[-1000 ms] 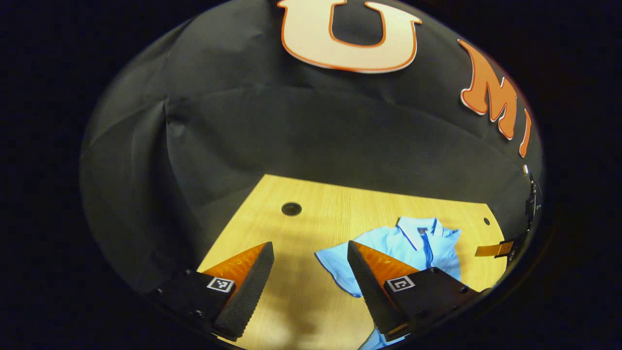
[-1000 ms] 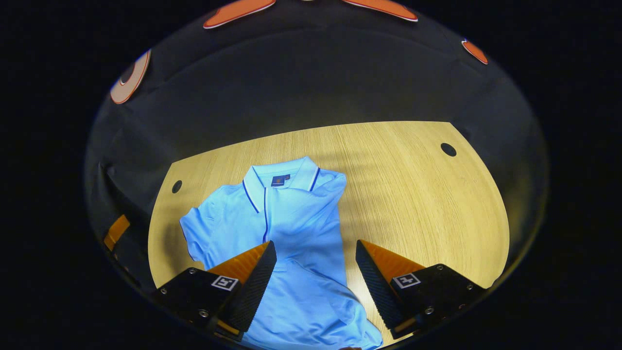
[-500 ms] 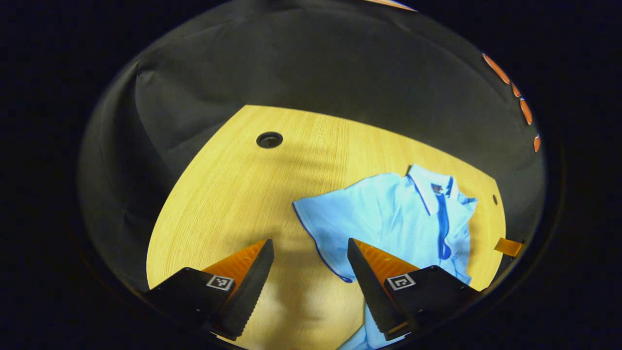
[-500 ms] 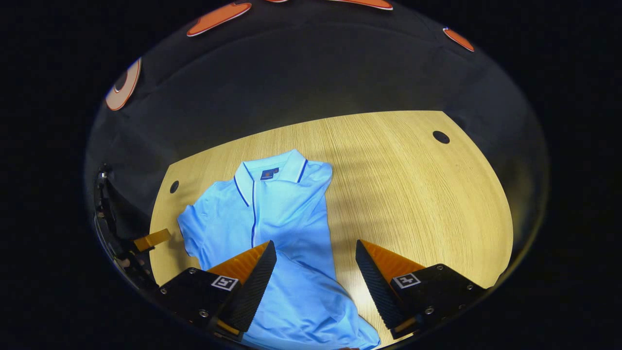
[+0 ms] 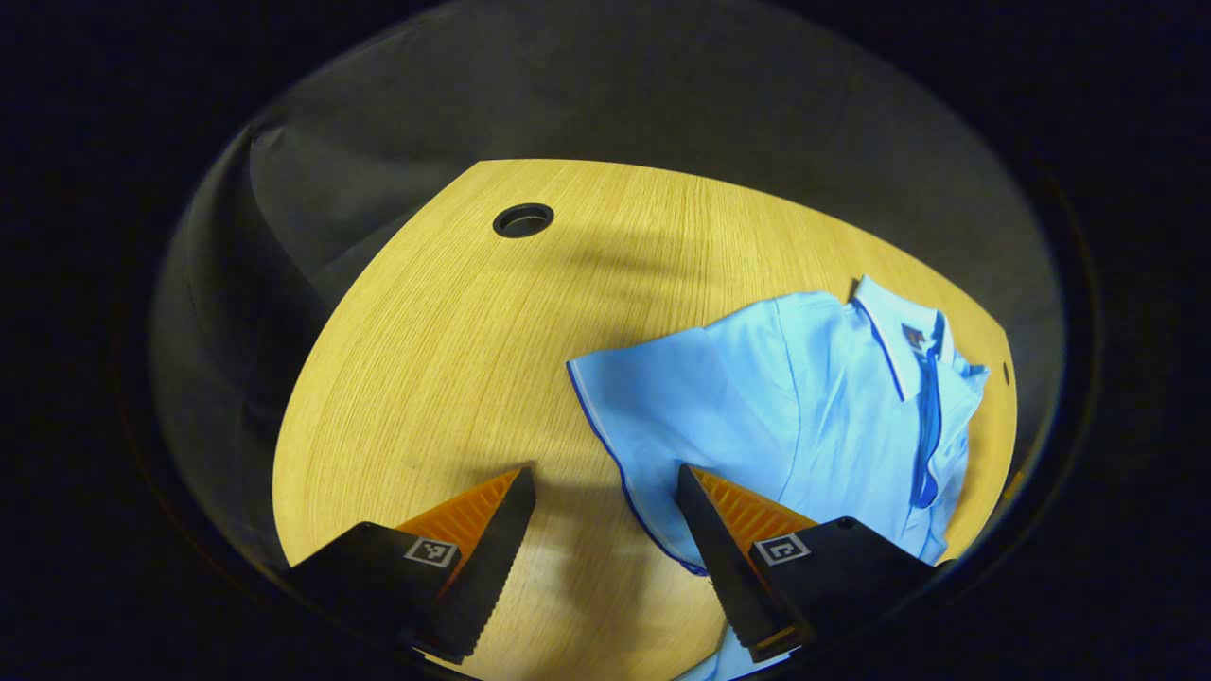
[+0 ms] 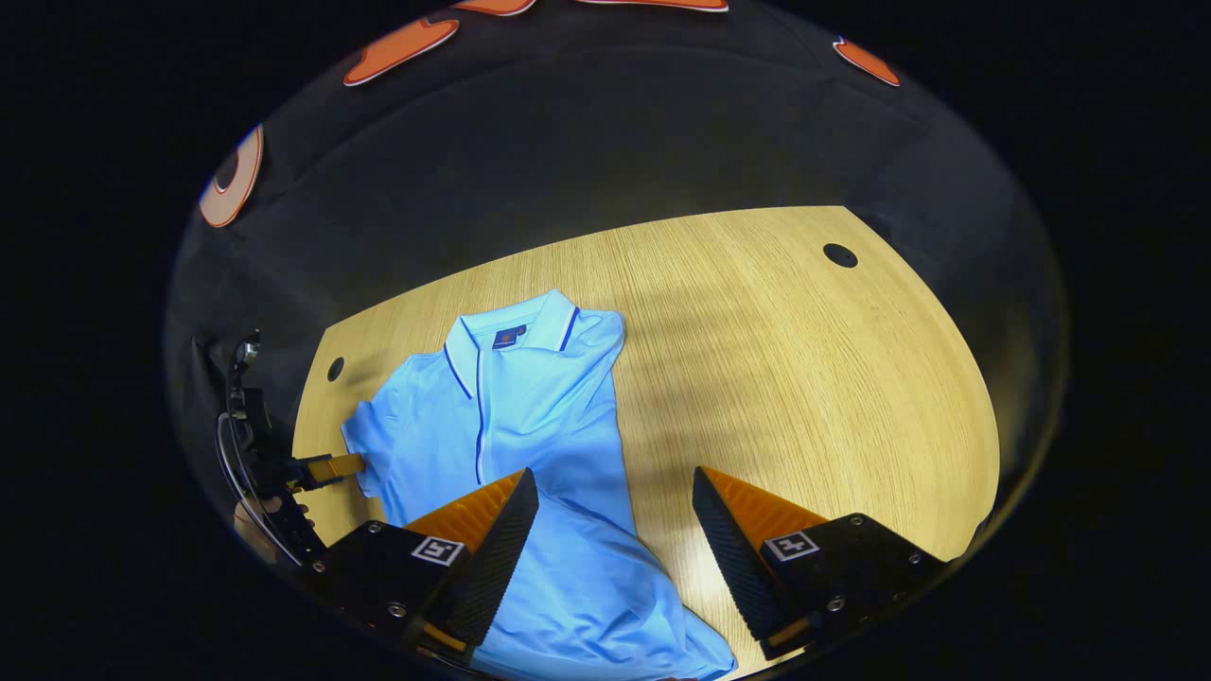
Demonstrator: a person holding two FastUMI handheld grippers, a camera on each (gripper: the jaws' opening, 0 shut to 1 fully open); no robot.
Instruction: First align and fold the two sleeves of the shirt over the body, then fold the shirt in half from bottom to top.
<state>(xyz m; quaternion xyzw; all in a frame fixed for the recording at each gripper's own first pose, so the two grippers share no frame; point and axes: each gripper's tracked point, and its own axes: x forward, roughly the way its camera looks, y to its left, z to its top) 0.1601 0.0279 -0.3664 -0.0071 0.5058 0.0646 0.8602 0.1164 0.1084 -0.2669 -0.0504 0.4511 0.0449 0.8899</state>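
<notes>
Below my left gripper [image 5: 601,549], at the lower middle of the left gripper view, the shirt's sleeve [image 5: 662,416] spreads flat on the table [image 5: 426,359], its piped hem just beside my right-hand finger. The fingers stand spread, holding nothing. The shirt [image 6: 530,426] lies collar-up at centre left of the right gripper view; my right gripper [image 6: 615,549] hangs over its lower body, jaws apart and empty. The far sleeve looks already tucked in, so I judge this sleeve is the step in hand. Next I need to drop onto the hem, pinch it, and carry it across the body, keeping the edges aligned.
</notes>
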